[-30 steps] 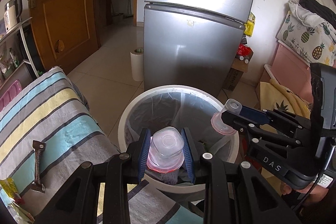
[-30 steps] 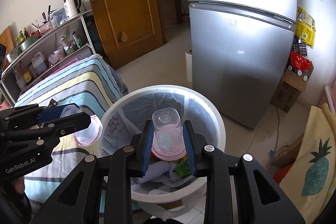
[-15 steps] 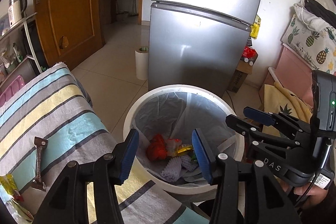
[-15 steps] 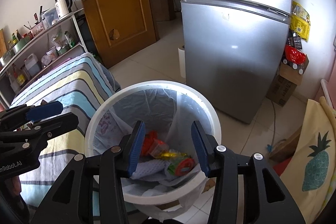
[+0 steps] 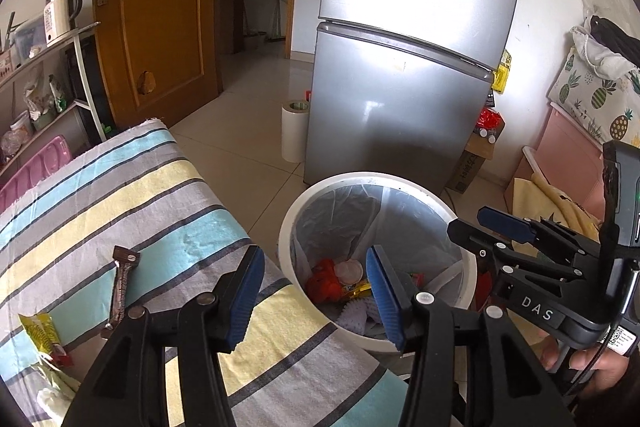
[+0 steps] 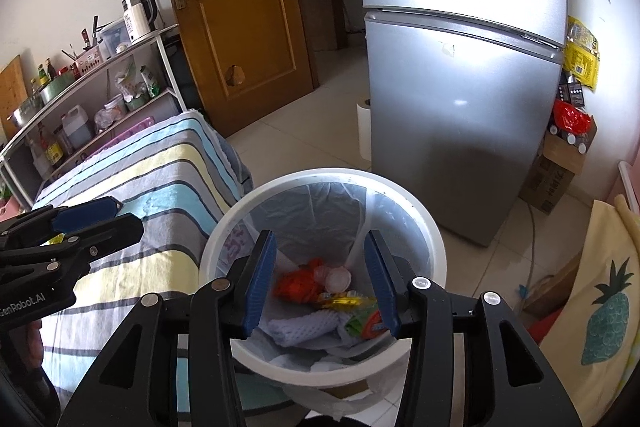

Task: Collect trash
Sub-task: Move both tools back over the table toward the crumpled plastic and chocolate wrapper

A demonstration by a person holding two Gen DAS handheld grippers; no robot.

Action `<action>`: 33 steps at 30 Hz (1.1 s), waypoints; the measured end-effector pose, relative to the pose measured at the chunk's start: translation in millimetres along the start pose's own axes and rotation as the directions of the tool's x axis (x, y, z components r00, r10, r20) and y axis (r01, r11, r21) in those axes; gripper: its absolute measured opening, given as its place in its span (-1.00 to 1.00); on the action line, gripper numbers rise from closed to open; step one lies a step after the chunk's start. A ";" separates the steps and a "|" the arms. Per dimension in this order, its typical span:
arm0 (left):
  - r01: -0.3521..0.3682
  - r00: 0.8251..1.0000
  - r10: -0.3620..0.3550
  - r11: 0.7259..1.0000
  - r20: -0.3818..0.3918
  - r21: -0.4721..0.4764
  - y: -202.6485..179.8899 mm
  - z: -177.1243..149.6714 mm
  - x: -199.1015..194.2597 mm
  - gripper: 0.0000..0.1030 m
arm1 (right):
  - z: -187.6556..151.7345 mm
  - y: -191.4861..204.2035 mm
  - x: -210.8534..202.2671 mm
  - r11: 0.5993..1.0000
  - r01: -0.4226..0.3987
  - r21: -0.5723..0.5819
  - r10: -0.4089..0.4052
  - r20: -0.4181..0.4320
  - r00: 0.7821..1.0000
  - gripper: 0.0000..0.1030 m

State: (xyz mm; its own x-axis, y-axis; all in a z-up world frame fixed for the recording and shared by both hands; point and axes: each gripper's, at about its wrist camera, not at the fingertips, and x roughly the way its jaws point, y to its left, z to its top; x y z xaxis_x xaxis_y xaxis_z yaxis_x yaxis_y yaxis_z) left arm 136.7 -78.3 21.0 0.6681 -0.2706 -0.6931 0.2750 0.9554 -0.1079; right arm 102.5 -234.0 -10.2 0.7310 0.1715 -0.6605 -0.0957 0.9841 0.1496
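Item: left tongs [image 5: 316, 291], black frame with blue ribbed pads. Standing wide and holding nothing, having just been opening, nothing between the pads; hanging over the near edge of the striped cloth and the bin rim, presumably because the drop is done and the next pickup lies to the left.

Item: right tongs [image 6: 320, 285], same build. Gaping wide and empty, likewise just opened, nothing between the pads; hovering directly above the bin mouth, the natural spot for letting trash fall straight in.

Item: round white plastic waste bin with clear liner [image 6: 400, 191]. Standing on the tiled floor just right of the worktop, near side tucked against the cloth edge, probably so that trash travels a short way.

Item: small pink-and-clear plastic cups [image 6: 338, 277]. Lying at the bottom of the bin among a red wrapper, a yellow foil wrapper and white foam netting.

Item: worktop under a striped cloth of blue, yellow and grey [image 5: 120, 195]. Carrying the trash yet to be collected: a brown flat snack-bar wrapper [image 5: 122, 285] near the middle, and a yellow-and-red sachet [image 5: 40, 339] at the near left edge.

Item: silver two-door refrigerator [image 5: 400, 107]. Standing far behind the bin; not part of the work.
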 end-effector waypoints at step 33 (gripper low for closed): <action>-0.309 0.947 0.320 0.915 -0.001 -0.261 161.7 -89.9 -111.3 0.24 | -13.2 142.1 15.1 0.961 -0.214 -0.175 0.208 -0.049 0.977 -0.08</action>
State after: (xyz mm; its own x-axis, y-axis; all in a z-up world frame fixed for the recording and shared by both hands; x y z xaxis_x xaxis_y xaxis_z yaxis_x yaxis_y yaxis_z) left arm 44.7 117.0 16.6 0.7204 0.0495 -0.6917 -0.1354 0.9883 -0.0703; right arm 91.1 -91.0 -8.7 0.6609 0.3747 -0.6503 -0.3662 0.9173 0.1565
